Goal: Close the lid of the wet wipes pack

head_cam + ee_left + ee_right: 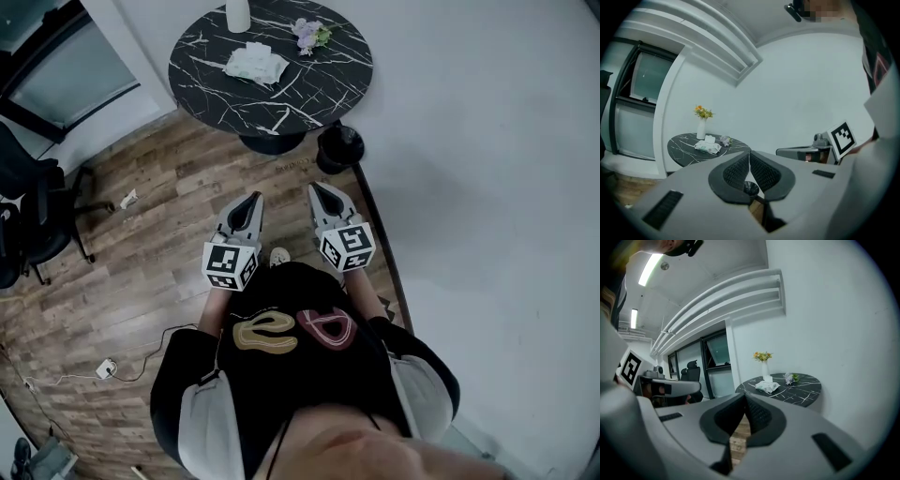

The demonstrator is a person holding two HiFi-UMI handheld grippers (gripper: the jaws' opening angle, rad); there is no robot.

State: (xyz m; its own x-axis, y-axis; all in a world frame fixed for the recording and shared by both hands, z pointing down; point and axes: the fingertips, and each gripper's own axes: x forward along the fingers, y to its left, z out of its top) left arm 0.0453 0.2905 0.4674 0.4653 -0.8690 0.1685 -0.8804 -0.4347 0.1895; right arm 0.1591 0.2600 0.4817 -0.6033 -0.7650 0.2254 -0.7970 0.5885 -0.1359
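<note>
The wet wipes pack (255, 64) lies on a round black marble table (328, 89), well ahead of me; its white lid stands raised at the far end. The pack also shows small in the left gripper view (707, 146) and in the right gripper view (767, 386). My left gripper (254, 198) and right gripper (315, 188) are held side by side near my chest, over the wooden floor and short of the table. Both have their jaws shut with nothing between them.
A white vase (238, 14) with flowers and a small purple bouquet (310, 34) share the table. A black round bin (339, 145) stands by the table's foot next to the white wall. Black office chairs (28, 211) are at the left. A cable and plug (105, 368) lie on the floor.
</note>
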